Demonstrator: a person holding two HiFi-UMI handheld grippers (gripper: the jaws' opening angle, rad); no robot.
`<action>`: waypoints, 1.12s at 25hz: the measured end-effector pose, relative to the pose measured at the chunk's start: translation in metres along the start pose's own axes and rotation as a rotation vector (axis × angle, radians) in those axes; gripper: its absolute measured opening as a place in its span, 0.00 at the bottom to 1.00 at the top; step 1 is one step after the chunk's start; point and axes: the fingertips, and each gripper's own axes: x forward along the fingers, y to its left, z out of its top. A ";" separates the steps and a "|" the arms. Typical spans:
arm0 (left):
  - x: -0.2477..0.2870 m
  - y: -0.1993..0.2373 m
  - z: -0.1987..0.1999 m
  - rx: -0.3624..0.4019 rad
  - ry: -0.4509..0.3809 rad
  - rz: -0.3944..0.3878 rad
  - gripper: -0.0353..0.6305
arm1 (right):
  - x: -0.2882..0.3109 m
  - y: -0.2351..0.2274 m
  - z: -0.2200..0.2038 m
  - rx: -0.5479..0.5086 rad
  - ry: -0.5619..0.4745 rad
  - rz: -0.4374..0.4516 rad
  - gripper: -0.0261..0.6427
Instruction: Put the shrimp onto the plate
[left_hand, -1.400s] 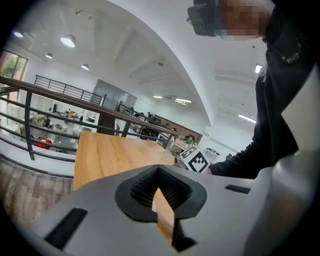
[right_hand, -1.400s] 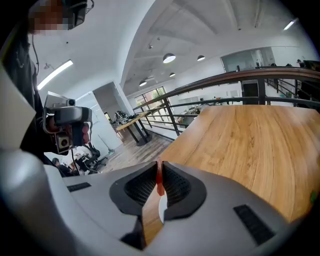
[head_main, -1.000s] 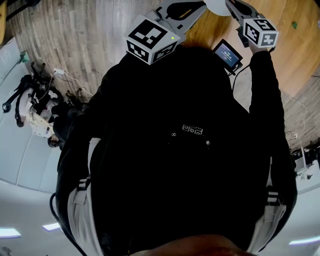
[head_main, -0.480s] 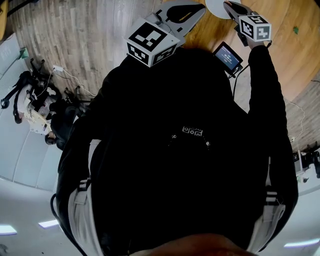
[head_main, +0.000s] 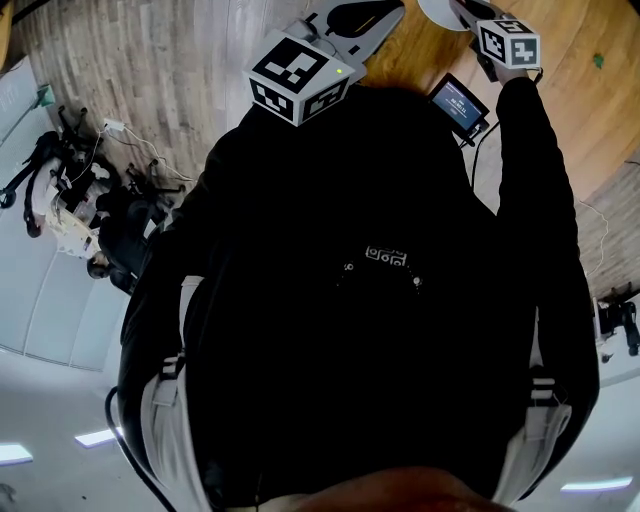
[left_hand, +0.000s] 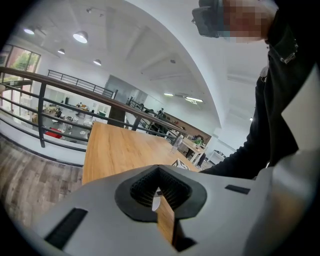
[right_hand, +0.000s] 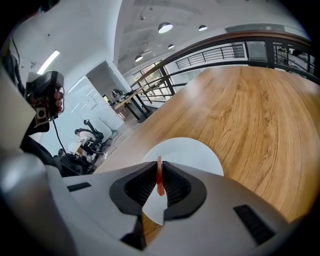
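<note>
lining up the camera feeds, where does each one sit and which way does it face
Left gripper view: rides the left gripper, looks along its closed, empty jaws across the light wooden table; a black sleeve shows at right.
Right gripper view: rides the right gripper, looks down at the round white plate; its jaws pinch the thin orange-red shrimp.
Head view: on the head, looks steeply down over the black-jacketed torso and both grippers.
Shared: head and right gripper views both show the plate.

A black long-sleeved top with a small white logo is worn. White straps are seen below the logo at both sides. Above it, the grey left gripper and right gripper are topped by black-and-white cubes.
</note>
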 end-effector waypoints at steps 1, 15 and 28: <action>-0.001 0.000 -0.001 -0.004 -0.001 0.003 0.05 | 0.001 -0.001 -0.001 0.002 0.003 -0.005 0.11; -0.003 0.000 -0.008 -0.028 -0.007 0.021 0.05 | 0.012 -0.003 -0.011 0.013 0.053 -0.024 0.11; -0.010 0.000 -0.007 -0.014 -0.003 0.036 0.05 | 0.011 -0.013 -0.015 0.031 0.071 -0.054 0.11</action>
